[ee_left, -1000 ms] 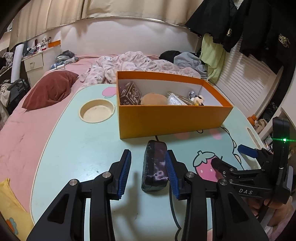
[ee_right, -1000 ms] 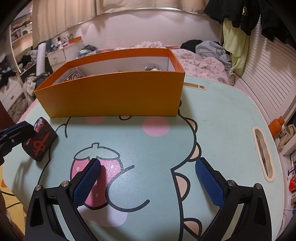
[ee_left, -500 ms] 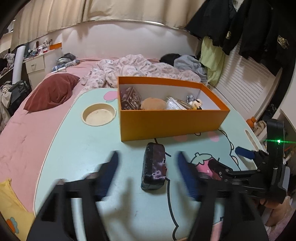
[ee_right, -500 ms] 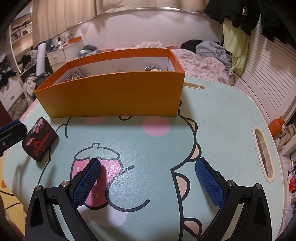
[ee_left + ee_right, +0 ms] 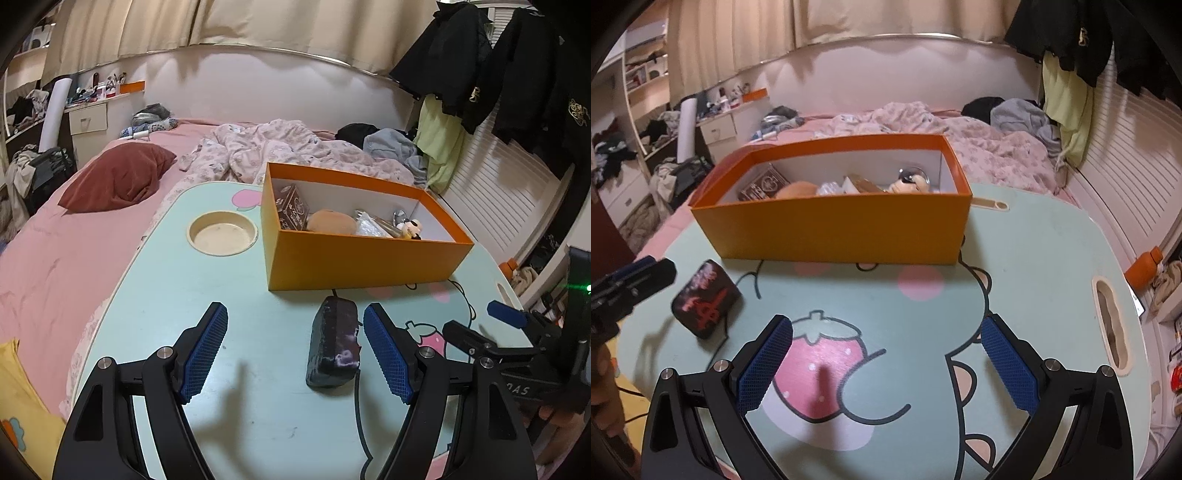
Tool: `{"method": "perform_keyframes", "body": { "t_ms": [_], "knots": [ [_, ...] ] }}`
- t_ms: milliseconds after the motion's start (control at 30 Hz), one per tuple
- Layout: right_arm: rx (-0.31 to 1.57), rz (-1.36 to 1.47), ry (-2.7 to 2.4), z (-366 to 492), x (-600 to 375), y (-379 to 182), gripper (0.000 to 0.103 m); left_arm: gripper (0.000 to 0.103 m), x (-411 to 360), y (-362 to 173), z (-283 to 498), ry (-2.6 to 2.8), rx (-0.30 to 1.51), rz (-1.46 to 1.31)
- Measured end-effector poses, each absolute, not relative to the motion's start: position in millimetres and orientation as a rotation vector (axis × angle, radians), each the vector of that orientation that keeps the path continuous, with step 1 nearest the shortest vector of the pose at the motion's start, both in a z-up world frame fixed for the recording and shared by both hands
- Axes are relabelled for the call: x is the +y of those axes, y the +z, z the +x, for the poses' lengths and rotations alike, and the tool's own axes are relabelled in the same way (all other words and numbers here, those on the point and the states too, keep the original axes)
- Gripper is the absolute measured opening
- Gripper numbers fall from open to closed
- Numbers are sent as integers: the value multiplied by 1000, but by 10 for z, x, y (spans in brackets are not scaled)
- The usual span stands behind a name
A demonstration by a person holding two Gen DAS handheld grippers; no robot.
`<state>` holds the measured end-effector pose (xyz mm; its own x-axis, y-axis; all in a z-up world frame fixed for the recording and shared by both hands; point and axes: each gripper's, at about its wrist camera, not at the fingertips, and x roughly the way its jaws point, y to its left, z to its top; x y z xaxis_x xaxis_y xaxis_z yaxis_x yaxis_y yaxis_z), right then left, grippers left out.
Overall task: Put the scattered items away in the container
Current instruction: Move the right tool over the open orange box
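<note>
A small black pouch (image 5: 334, 347) lies on the cartoon-print table (image 5: 207, 288) just before the orange box (image 5: 354, 258), between the spread-apart left gripper (image 5: 295, 350) jaws, the right gripper (image 5: 886, 365) likewise spread wide.

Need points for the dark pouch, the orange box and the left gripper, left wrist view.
dark pouch (image 5: 334, 347), left wrist view, middle of its top face.
orange box (image 5: 354, 264), left wrist view, near outer wall.
left gripper (image 5: 295, 350), left wrist view, midway between its open fingertips.

A pouch (image 5: 334, 345) lies on the table (image 5: 229, 288) between the left fingers (image 5: 205, 349), nearer the right one; the box (image 5: 354, 258) stands beyond.
</note>
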<state>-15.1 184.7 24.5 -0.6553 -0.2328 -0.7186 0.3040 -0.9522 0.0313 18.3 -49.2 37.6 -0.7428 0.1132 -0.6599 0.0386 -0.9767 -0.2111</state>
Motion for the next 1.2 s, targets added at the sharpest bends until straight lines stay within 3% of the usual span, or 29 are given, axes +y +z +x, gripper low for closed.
{"method": "perform_keyframes", "body": {
  "t_ms": [1200],
  "knots": [
    [93,998,-2517,-667,1418,1052,102,76,-589,414,270,2868,-350,-1075]
  ]
}}
